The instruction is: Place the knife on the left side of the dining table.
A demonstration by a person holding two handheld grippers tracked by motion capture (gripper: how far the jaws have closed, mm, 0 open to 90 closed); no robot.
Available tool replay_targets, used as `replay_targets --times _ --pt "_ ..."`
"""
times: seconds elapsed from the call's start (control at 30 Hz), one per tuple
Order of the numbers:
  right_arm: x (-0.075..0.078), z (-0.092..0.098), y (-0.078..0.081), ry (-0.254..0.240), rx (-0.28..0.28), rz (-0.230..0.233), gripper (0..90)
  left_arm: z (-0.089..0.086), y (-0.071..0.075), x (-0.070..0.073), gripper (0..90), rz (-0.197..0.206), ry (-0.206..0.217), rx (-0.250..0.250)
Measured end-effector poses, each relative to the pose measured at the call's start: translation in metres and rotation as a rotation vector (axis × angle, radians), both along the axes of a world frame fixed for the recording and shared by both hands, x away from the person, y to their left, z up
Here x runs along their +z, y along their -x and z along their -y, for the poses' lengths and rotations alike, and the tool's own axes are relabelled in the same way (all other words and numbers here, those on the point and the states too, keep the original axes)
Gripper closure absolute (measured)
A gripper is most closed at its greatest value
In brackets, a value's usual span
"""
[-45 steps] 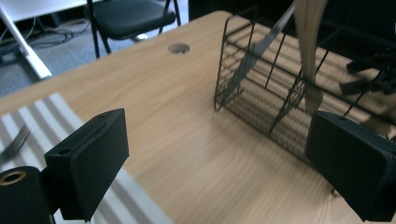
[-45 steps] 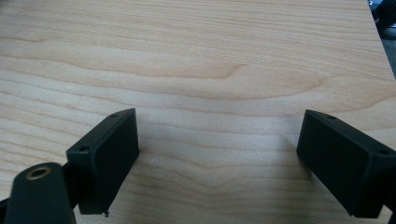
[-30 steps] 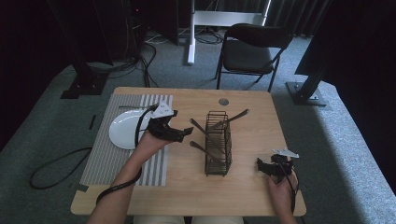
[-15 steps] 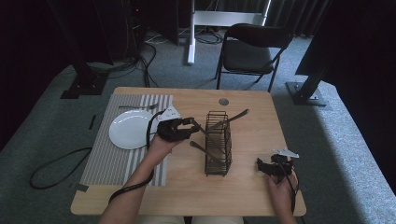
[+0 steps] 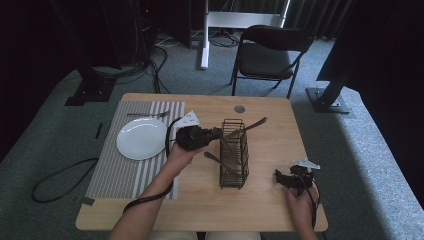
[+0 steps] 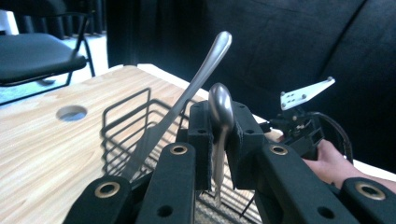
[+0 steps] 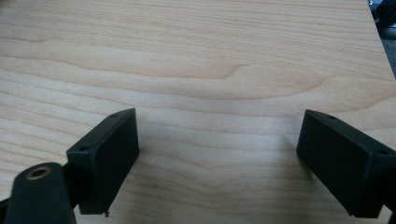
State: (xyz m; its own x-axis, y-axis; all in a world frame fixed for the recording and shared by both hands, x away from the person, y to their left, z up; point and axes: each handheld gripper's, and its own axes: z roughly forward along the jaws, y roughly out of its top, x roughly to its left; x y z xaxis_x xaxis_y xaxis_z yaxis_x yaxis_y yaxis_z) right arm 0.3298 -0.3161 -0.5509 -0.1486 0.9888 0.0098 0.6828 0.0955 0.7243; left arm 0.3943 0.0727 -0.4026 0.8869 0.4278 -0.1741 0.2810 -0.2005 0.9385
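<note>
A black wire basket (image 5: 234, 155) stands mid-table with metal utensils leaning out of it. My left gripper (image 5: 216, 134) is at the basket's far left corner, shut on the handle of one metal utensil (image 6: 220, 107); the handle's rounded end pokes up between the jaws of my left gripper (image 6: 219, 135). A second handle (image 6: 201, 74) slants up beside it and points to the far right (image 5: 252, 125). A third utensil (image 5: 212, 157) sticks out of the basket's left side. My right gripper (image 5: 281, 178) rests on the table right of the basket, and its jaws (image 7: 219, 163) stand open over bare wood.
A white plate (image 5: 141, 138) lies on a striped placemat (image 5: 115, 170) at the left, with a fork (image 5: 147, 114) beyond it. The tabletop has a round hole (image 5: 239, 108) near its far edge. A black chair (image 5: 270, 55) stands behind the table.
My left gripper has moved right, from beside the plate to the basket's corner, and now holds a utensil handle. The right gripper has stayed where it was.
</note>
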Motion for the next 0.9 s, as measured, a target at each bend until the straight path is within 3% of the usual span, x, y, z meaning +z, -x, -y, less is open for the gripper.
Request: replay_targets --times 0.27,0.5,0.9 --pt "0.000 0.000 0.000 -0.001 0.000 0.000 11.9 0.019 -0.008 0.010 83.0 0.035 -0.027 -0.063" --pt "0.000 0.000 0.000 0.000 0.000 0.000 11.9 0.031 -0.016 0.012 83.2 0.073 -0.024 -0.120" --pt "0.000 0.000 0.000 0.001 0.001 0.000 11.9 0.048 -0.019 0.007 83.7 0.112 0.043 -0.136"
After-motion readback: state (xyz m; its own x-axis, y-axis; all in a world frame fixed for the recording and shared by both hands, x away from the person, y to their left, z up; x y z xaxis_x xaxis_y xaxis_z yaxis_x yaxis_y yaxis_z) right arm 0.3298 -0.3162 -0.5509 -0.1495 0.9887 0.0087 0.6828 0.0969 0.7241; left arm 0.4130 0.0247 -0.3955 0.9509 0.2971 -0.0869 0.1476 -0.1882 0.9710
